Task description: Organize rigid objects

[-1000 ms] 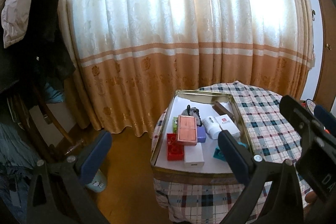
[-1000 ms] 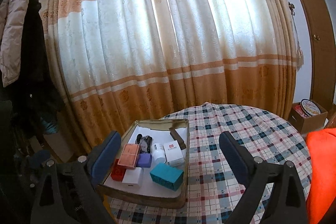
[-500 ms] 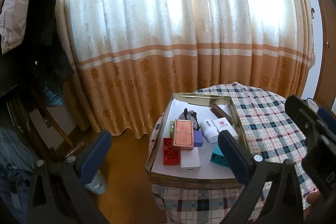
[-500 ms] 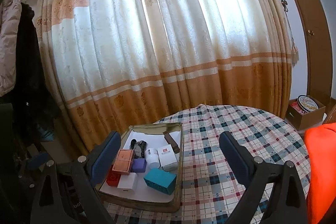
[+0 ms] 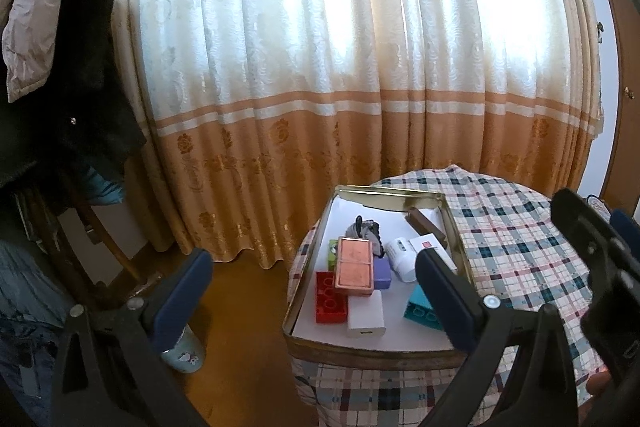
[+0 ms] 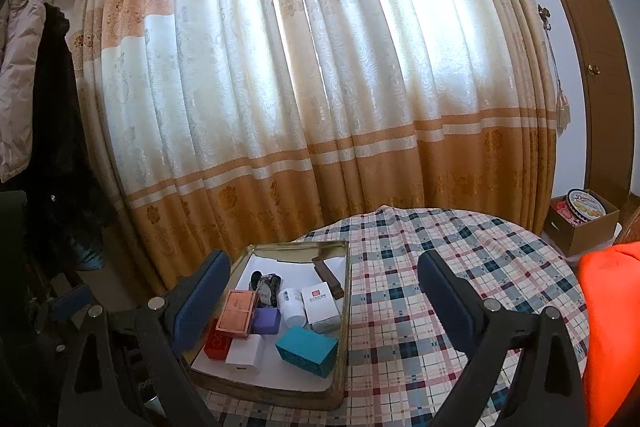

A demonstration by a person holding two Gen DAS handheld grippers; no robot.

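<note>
A gold metal tray (image 5: 362, 351) (image 6: 343, 307) sits on the left part of a round table with a plaid cloth (image 6: 460, 287). Inside it lie a copper-pink box (image 5: 354, 265) (image 6: 237, 313), a red brick (image 5: 329, 297), a purple box (image 6: 267, 321), a teal box (image 6: 306, 345), white boxes (image 6: 320, 307), a white jar (image 6: 291, 305) and a dark brown bar (image 6: 328, 277). My left gripper (image 5: 314, 301) hangs open, well back from the tray. My right gripper (image 6: 324, 297) is open too, above the table's near side. Neither holds anything.
Tall orange and cream curtains (image 6: 300, 87) hang close behind the table. Coats (image 5: 60, 67) hang at the left, with a small patterned can (image 5: 182, 355) on the wooden floor. A cardboard box with a biscuit tin (image 6: 584, 215) stands at far right, beside something orange (image 6: 612, 327).
Both grippers have drawn back and up from the table, so the tray looks smaller and lower. The things in the tray have not moved.
</note>
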